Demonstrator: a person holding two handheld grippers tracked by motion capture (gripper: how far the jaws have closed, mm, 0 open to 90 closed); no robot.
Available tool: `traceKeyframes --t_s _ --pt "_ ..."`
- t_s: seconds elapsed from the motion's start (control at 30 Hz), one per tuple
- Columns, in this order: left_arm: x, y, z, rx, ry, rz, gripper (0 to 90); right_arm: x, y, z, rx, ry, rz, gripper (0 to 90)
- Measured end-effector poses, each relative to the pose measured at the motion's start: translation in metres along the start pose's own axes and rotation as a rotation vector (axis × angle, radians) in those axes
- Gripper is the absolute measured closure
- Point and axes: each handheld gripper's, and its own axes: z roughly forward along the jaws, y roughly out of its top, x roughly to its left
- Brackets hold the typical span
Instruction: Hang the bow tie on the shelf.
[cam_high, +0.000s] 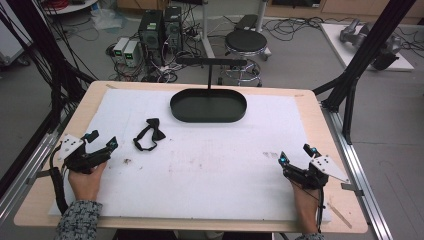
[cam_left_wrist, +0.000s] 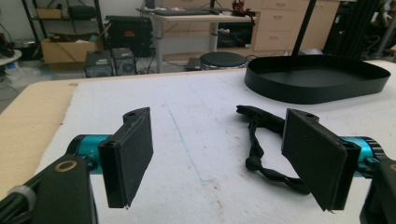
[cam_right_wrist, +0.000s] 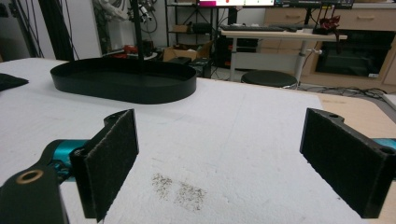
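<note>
The left gripper (cam_high: 102, 140), held in the person's left hand (cam_high: 86, 180) near the left edge of the white foam mat (cam_high: 210, 165), has its two black padded jaws spread wide apart with nothing between them. Ahead of it and slightly toward its right jaw lies the small black fabric bow tie with its looped strap (cam_high: 149, 134), flat on the mat and apart from the jaws; in the left gripper view the bow tie (cam_left_wrist: 261, 140) sits just beyond the right-hand pad, which covers part of the strap. Farther ahead of this gripper, past the bow tie, stands the black oval metal tray (cam_high: 208, 106) with a thin upright post and crossbar rising behind it. The right gripper (cam_high: 295, 154), held in the right hand (cam_high: 305, 202) near the mat's right edge, also has its jaws wide apart and empty. Between and just ahead of its pads is a patch of dark specks (cam_right_wrist: 180, 189) on the mat, and the tray (cam_right_wrist: 123, 80) lies well ahead, off toward its left jaw.
</note>
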Motion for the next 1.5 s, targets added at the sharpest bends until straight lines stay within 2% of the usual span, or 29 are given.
traceKeyframes --t_s 0.1,0.23,0.83,1.07,1.13,1.27,1.37,1.43,1.5 --pt "0.000 -0.001 0.001 0.004 -0.003 -0.017 24.9 0.000 0.000 0.000 -0.002 0.002 -0.010 10.6" --pt "0.000 -0.001 0.001 0.007 -0.003 -0.020 25.2 0.000 0.000 0.000 -0.002 0.003 -0.012 10.6" --pt "-0.001 -0.002 0.002 0.005 0.001 -0.013 25.2 0.002 0.000 0.001 0.005 0.007 -0.017 10.6" --pt "-0.003 -0.001 0.005 0.009 -0.014 -0.015 26.2 0.002 0.000 0.001 0.007 0.008 -0.022 10.7" --pt "-0.004 -0.001 0.006 0.004 -0.020 -0.012 26.8 0.003 0.000 0.001 0.011 0.008 -0.022 10.7" --pt "-0.007 0.001 0.013 0.006 -0.020 0.022 26.8 0.003 0.000 0.002 0.009 0.008 -0.027 10.6" --pt "-0.009 0.003 0.019 0.006 -0.029 0.018 26.8 0.002 0.000 0.002 0.011 0.008 -0.028 10.7" --pt "-0.014 0.004 0.027 0.013 -0.071 -0.006 26.1 0.003 0.000 0.002 0.010 0.008 -0.029 10.6" --pt "-0.016 0.005 0.030 0.026 -0.084 -0.007 25.8 0.003 0.000 0.002 0.012 0.006 -0.032 10.7"
